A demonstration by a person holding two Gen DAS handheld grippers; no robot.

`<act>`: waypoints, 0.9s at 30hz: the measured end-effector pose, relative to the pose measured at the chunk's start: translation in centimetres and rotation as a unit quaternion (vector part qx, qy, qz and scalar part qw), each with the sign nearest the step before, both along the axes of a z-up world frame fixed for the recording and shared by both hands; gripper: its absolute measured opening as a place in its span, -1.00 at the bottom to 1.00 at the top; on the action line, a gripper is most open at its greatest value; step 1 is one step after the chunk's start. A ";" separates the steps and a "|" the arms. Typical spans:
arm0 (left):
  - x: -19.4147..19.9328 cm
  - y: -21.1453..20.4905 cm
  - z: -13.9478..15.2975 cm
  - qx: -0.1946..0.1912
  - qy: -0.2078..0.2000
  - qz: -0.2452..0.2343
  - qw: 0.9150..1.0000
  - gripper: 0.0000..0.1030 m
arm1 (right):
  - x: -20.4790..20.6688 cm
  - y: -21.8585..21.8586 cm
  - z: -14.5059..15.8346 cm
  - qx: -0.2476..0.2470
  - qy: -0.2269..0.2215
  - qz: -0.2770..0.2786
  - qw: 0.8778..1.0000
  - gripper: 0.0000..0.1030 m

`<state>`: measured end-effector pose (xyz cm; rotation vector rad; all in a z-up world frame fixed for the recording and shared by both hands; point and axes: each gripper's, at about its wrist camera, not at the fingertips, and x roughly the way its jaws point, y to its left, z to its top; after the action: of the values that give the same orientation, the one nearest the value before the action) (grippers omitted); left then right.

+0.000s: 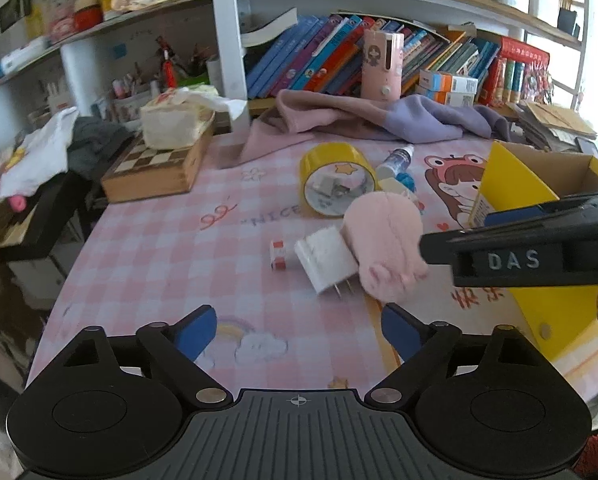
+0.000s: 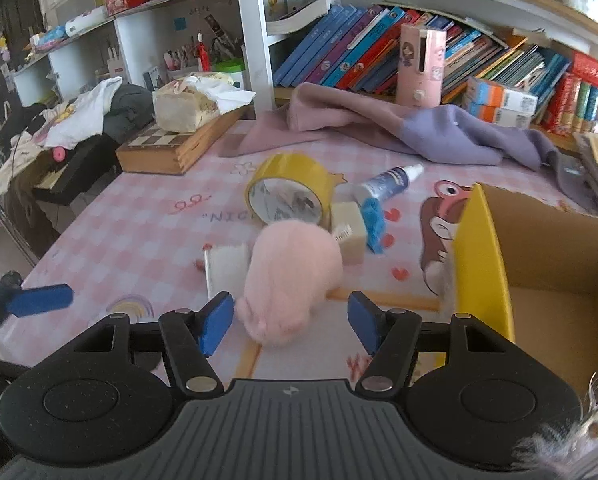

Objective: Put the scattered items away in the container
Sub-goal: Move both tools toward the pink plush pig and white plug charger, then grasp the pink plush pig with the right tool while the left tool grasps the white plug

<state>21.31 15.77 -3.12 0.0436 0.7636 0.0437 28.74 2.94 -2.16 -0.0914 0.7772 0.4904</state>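
A pink plush toy lies on the pink checked mat; it also shows in the left wrist view. My right gripper is open, its blue pads on either side of the toy's near end, and it enters the left wrist view from the right. My left gripper is open and empty, short of a white charger plug. Near it lie a small red-white cube, a yellow tape roll, a white-blue tube and a beige block. The yellow cardboard box stands open at the right.
A wooden chess box with a tissue pack stands at the back left. A pink and purple cloth lies along the back before shelves of books. A pink canister stands behind it. The table's left edge drops off by clothes.
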 end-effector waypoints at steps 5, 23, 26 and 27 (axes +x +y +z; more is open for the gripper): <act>2.8 0.5 -1.0 -0.001 0.014 -0.005 1.000 0.59 | 3.9 1.6 -1.0 0.005 0.031 -0.017 0.999 0.53; 9.2 -1.0 -4.1 -0.025 0.034 -0.021 0.999 0.49 | 7.4 0.2 -2.5 -0.034 0.064 -0.057 0.996 0.01; 10.1 -0.9 -5.0 -0.049 0.043 -0.004 0.998 0.39 | 7.6 0.1 -3.0 -0.042 0.076 -0.049 0.995 0.02; 10.4 -0.9 -5.2 -0.054 0.046 0.001 0.997 0.38 | 7.7 -0.2 -3.0 -0.039 0.078 -0.051 0.995 0.03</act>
<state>31.69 14.92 -8.35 -0.0583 0.8578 0.0033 36.49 2.76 -5.18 -0.0870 0.9499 0.3739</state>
